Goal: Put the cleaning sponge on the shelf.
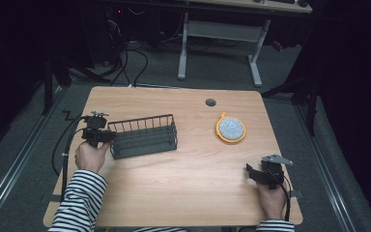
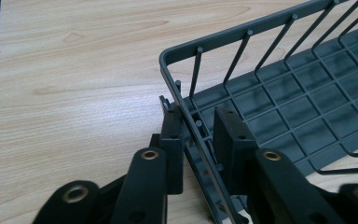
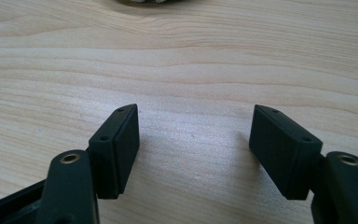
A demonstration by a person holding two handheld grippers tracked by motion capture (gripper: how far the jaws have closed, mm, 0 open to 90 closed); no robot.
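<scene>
- wire basket [image 1: 144,136]: a dark grey rack with upright bars and a grid floor, standing on the left half of the wooden table [image 1: 174,188], its long side running roughly across the table.
- left gripper [image 1: 98,136]: held at the basket's left end wall by the hand of the person in the striped sleeve [image 1: 79,198]. in the left gripper view the two black jaws straddle that end wall [image 2: 186,121], one jaw outside the basket and one inside over the grid floor. the outer jaw lies against the wire; the inner jaw shows a narrow gap to it, so a firm clamp cannot be confirmed.
- right gripper [image 1: 261,173]: held low over the table's near right corner, well apart from the basket. in the right gripper view [image 3: 193,154] its jaws stand wide apart with bare wood between them.
- round yellow-rimmed disc [image 1: 231,129]: a speckled grey face, lying on the right half of the table, beyond the right gripper.
- grey cable hole [image 1: 210,102]: set in the tabletop near its far edge.
</scene>
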